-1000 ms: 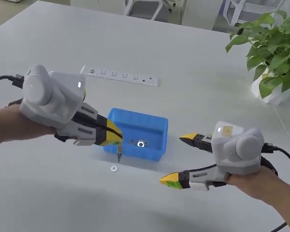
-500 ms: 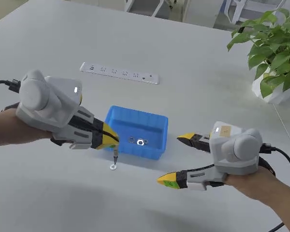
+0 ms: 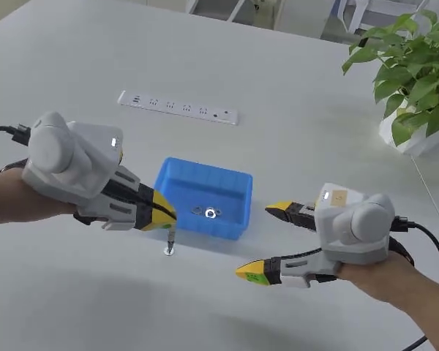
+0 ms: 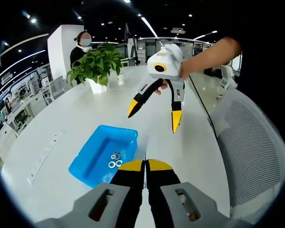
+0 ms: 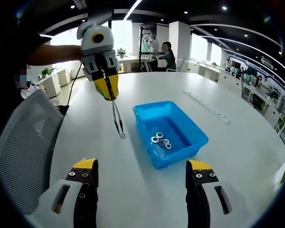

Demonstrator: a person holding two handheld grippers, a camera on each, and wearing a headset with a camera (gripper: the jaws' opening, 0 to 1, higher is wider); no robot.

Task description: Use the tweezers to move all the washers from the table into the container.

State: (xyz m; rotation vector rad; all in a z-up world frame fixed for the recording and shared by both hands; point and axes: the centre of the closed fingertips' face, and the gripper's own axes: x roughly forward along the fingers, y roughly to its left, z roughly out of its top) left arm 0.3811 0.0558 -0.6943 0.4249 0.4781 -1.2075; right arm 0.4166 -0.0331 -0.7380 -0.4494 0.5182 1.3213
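My left gripper is shut on thin metal tweezers that point down at the table. Their tips sit at a single small washer lying just in front of the blue container. Several washers lie inside the container, clustered near its middle. In the left gripper view my own jaws are pressed together, with the container ahead on the left. My right gripper hovers open and empty to the right of the container, also seen as the right gripper across the table.
A white power strip lies behind the container. A potted plant stands at the far right of the table. A mesh chair is beside the table edge. People sit at desks in the background.
My left gripper has dropped and moved slightly left, bringing the tweezer tips down onto the washer on the table. The right gripper has stayed put and open.
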